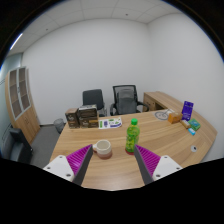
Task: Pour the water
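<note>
Two fingers of the gripper [107, 164] stand apart, empty, low in frame; the green bottle [132, 136] and cup [102, 149] wait centre-frame on the table [170, 140]. Approach underway; grasping the bottle likely comes next.

One green bottle [132, 136], one cup [102, 149], two chairs [92, 100].

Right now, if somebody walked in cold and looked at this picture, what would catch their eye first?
Probably the green bottle, upright on the wooden table just beyond the open gripper, toward its right finger. Next, the pale cup beside it, ahead of the gap between the purple pads. Behind them a row of boxes lines the table's far edge, with two black office chairs against the white wall.
</note>
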